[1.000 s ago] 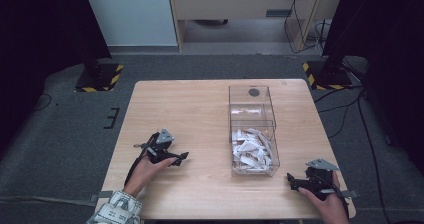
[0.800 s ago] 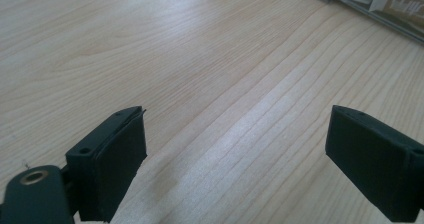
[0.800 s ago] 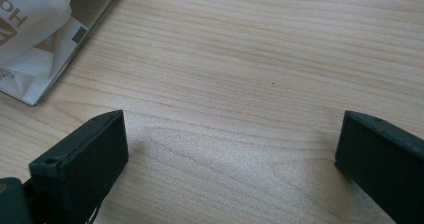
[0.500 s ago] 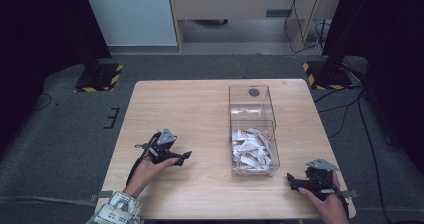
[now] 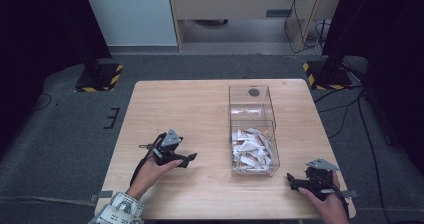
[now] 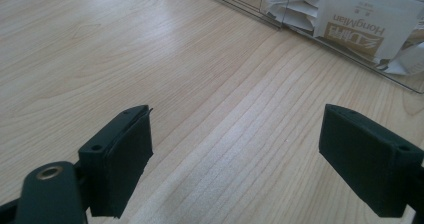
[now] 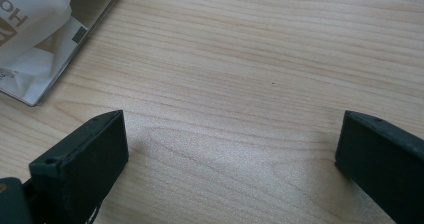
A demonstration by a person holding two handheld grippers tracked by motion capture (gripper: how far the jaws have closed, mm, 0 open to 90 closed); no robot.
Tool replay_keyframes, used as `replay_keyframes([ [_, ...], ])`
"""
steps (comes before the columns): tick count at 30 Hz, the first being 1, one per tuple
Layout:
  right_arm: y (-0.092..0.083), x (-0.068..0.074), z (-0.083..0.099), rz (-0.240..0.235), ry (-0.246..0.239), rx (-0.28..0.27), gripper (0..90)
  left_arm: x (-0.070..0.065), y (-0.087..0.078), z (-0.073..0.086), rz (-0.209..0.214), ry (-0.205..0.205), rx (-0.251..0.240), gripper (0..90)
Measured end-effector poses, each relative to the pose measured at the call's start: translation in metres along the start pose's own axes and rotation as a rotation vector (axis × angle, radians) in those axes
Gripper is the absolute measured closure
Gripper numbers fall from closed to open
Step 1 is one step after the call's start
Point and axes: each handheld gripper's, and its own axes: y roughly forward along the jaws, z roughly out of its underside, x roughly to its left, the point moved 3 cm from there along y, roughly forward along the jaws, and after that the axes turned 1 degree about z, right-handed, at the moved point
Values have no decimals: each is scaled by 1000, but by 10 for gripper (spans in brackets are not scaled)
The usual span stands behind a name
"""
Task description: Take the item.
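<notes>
My left claw [image 5: 189,158] is over the bench [image 5: 200,109], left of centre and toward the near edge, jaws pointing at the clear box [image 5: 252,131]. In the left gripper view the jaws stand wide apart with bare wood between them; they have just been closing a little, nothing between them.

My right claw [image 5: 292,182] sits near the near right corner of the bench, jaws aimed left, just off the box's near right corner. In the right gripper view the jaws are spread wide over bare wood, gripping nothing.

Clear box stands right of bench centre, long axis running from the far edge toward the near edge. 2 compartments: the far one looks empty apart from a dark round spot on its far end, the near one is full of white sachets [image 5: 252,149]. 1 sachet [image 6: 367,21] presses flat against the box wall in the left gripper view, gold "HongMian" print, upside down in that view.
</notes>
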Motion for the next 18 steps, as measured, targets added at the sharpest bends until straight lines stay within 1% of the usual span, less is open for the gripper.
replay_keyframes([
  [2,0,0,0,0,-1,-1,8,0,-2,-3,-4,0,-10,130],
  [3,0,0,0,0,0,0,9,0,-3,-7,-1,5,-20,130],
  [4,0,0,0,0,0,0,8,0,-3,-7,-1,5,-20,130],
  [7,0,0,0,0,0,0,9,0,-8,-14,5,4,-41,130],
  [8,0,0,0,0,0,0,9,-1,-10,-16,1,10,-45,130],
  [10,0,0,0,0,-2,-1,8,-1,-13,-20,-20,13,-52,131],
  [12,0,0,0,0,0,0,8,-2,-16,-24,-17,11,-66,131],
  [14,0,0,0,0,0,0,8,-3,-19,-28,-20,17,-72,130],
  [17,0,0,0,0,-1,0,8,-5,-23,-32,-24,12,-78,129],
  [18,0,0,0,0,-1,0,8,-7,-23,-34,-23,19,-76,129],
])
